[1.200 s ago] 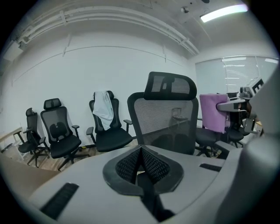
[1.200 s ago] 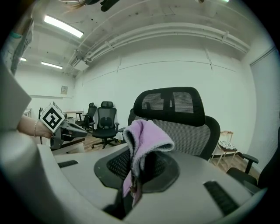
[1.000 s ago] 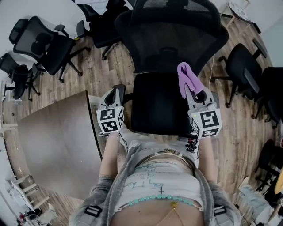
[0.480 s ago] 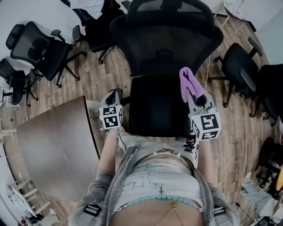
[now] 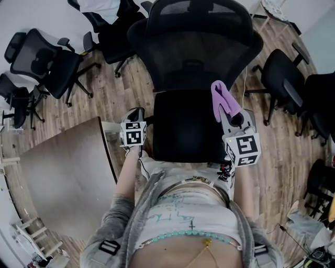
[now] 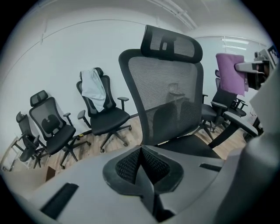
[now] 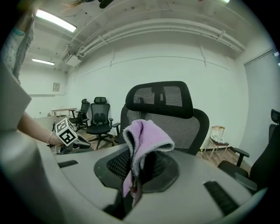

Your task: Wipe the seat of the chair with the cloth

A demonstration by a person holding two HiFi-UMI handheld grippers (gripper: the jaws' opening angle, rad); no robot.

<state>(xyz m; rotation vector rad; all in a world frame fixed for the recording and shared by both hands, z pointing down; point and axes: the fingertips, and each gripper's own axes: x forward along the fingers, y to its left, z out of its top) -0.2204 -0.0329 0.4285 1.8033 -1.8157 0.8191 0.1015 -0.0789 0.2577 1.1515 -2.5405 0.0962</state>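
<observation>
A black mesh office chair stands in front of me, its dark seat (image 5: 183,125) between my two grippers and its backrest (image 5: 193,47) beyond. My right gripper (image 5: 226,107) hovers over the seat's right edge, shut on a purple cloth (image 5: 222,97) that sticks up from its jaws. In the right gripper view the cloth (image 7: 142,144) droops folded over the jaws, with the backrest (image 7: 175,118) behind. My left gripper (image 5: 135,114) is by the seat's left edge, shut with nothing in it. In the left gripper view the chair seat (image 6: 192,146) lies just ahead.
A brown table (image 5: 63,172) is at my left. Other black office chairs stand around: two at the far left (image 5: 47,57), one behind with a white garment (image 5: 107,8), more at the right (image 5: 285,78). The floor is wood planks.
The left gripper has drawn back slightly toward my body and to the right beside the seat. The right gripper with the cloth has barely moved.
</observation>
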